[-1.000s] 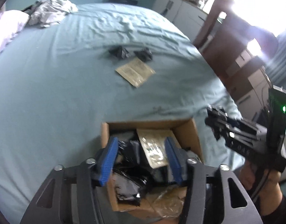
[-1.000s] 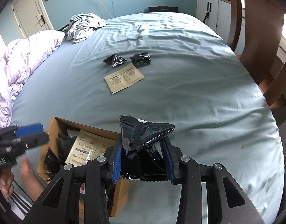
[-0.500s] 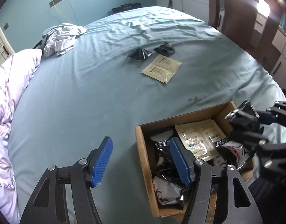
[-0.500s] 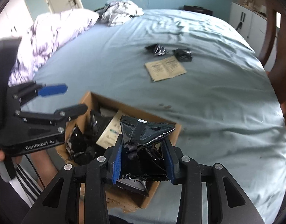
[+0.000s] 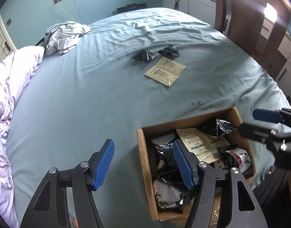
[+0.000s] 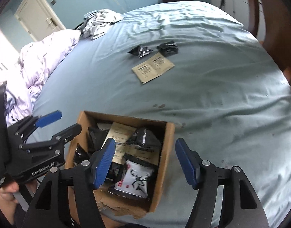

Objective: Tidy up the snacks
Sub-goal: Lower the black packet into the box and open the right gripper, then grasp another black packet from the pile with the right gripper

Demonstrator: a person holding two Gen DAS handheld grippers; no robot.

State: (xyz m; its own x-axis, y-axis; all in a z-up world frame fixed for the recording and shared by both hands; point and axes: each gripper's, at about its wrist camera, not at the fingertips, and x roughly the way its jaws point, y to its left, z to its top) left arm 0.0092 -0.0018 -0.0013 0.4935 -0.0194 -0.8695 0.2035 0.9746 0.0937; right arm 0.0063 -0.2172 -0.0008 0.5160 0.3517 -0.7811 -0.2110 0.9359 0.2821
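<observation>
A brown cardboard box (image 6: 165,152) is sitting on the near edge of a bed (image 5: 88,95) covered with a blue-green sheet. The box is holding many snack packs. A white pack with a black deer picture (image 6: 136,178) is lying near the front, with some red marks on it too small to read. A tan flat packet (image 6: 117,138) with tiny print is lying further back, and a shiny black pack (image 6: 145,136) is resting partly on it.

The right tongs (image 6: 146,163) are hanging above the box's right wall, spread wide apart and holding nothing. The left tongs (image 5: 143,165) are hanging over the box's left wall, also spread wide and holding nothing. Seen from the right wrist camera, the side of the left tongs is showing white letters that seem to say "GenRobot.AI".

Further up the bed, well apart from the box, three more snacks are waiting. A tan packet with printed text (image 5: 165,71) is lying flat; its words are too small to read. Just behind it are a black pointed pack (image 5: 143,56) and a crumpled black pack (image 5: 169,51), close beside each other.

A pale purple duvet (image 5: 10,95) is bunched on the left, and grey clothes (image 5: 63,36) are piled at the far side.
</observation>
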